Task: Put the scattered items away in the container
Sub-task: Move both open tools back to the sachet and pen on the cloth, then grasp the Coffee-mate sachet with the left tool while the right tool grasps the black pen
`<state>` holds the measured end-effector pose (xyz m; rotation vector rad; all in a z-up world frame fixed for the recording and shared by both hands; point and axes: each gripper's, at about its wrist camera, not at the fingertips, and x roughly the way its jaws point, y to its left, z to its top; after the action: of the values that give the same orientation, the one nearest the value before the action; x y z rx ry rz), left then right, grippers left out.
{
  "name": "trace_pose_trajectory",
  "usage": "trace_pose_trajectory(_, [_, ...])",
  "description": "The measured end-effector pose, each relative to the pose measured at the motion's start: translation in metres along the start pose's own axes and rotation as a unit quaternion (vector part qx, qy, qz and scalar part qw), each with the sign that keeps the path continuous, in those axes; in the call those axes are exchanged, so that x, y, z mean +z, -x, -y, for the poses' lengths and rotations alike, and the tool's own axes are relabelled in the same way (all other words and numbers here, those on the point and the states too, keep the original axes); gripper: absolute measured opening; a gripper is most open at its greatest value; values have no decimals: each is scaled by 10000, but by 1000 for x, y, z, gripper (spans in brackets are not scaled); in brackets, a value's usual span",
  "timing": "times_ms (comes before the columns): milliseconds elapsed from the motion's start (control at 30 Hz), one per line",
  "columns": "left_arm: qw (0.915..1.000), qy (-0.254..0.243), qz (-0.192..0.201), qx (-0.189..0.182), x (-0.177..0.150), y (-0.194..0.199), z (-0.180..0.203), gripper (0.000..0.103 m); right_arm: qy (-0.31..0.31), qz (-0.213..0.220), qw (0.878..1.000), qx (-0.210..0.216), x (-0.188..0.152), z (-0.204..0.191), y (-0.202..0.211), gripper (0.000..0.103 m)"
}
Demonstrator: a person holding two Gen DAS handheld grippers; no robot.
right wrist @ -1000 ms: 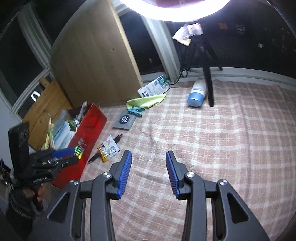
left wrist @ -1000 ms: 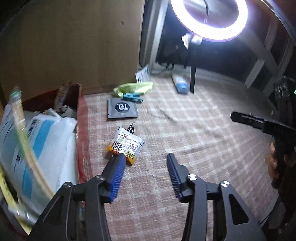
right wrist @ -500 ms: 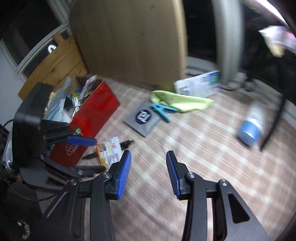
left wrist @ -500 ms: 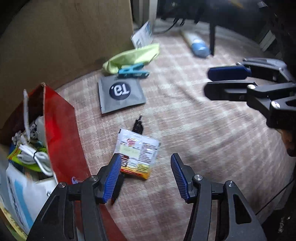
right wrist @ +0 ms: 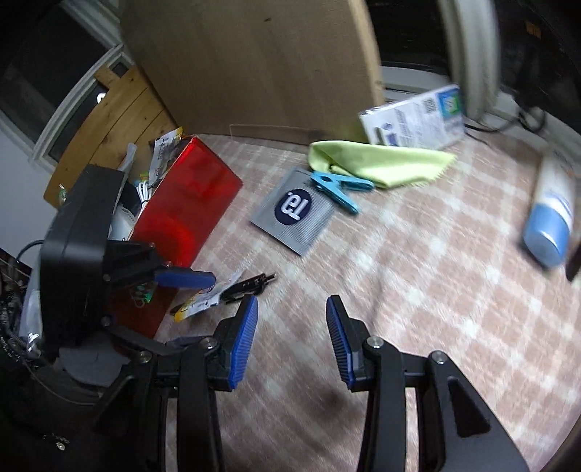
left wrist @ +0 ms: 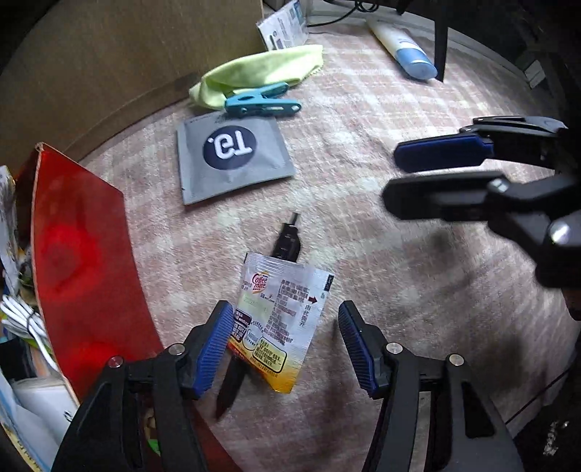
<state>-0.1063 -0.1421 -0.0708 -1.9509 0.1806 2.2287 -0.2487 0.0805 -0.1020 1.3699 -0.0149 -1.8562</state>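
A Coffee-mate sachet [left wrist: 283, 316] lies on the checked cloth, on top of a black pen [left wrist: 287, 239]. My left gripper [left wrist: 287, 345] is open just above the sachet's near end, one finger on each side. The red container [left wrist: 83, 254] stands right beside it on the left, holding packets and a white cable. My right gripper [right wrist: 290, 326] is open and holds nothing; it hovers over bare cloth to the right of the sachet [right wrist: 203, 301] and shows in the left wrist view [left wrist: 392, 178]. From the right wrist view, the left gripper [right wrist: 198, 308] sits beside the container [right wrist: 189, 203].
Farther back lie a grey foil sachet [left wrist: 232, 152], a blue clip [left wrist: 261, 103], a yellow-green cloth [left wrist: 254, 72], a white box [left wrist: 283, 21] and a blue-capped tube [left wrist: 403, 47]. A wooden board [right wrist: 254, 65] leans behind them. A black stand leg [left wrist: 441, 40] rises by the tube.
My left gripper has swung away from the container and come down over the Coffee-mate sachet. My right gripper has turned left and moved closer to the left one.
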Motion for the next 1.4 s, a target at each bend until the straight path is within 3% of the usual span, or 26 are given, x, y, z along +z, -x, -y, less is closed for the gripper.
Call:
trace_pose_trajectory(67, [10000,-39,-10,-10,-5,0,4,57,-91,57,9999,28,-4,4,7,39])
trace_pose_trajectory(167, [9993,-178,-48,-320,-14,4,17,52,-54,109,9999,93,-12,3,16,39])
trace_pose_trajectory(367, [9977,-625,1,-249,-39,6,48,48,893,-327,9953,160,-34,-23,18,39])
trace_pose_trajectory(433, [9981,-565,125,-193,-49,9,50,44,1219,-485,9912,160,-42,-32,18,39])
trace_pose_trajectory(700, [9965,51,578,-604,-61,22,38,34,1924,-885,9770,264,-60,-51,0,39])
trace_pose_trajectory(767, [9953,129,711,-651,-60,30,34,11,2070,-932,9735,274,-63,-55,-4,39])
trace_pose_trajectory(800, [9949,151,765,-644,-61,33,32,5,2187,-937,9709,272,-63,-58,-7,39])
trace_pose_trajectory(967, [9940,221,855,-645,-52,42,20,5,2686,-1028,9576,183,-65,-69,-16,39])
trace_pose_trajectory(1167, [9917,359,1016,-701,-46,59,4,4,3094,-1118,9436,368,-66,-84,-36,39])
trace_pose_trajectory(1400, [9883,583,1154,-805,-35,58,-4,4,3153,-1071,9422,364,-73,-86,-42,39])
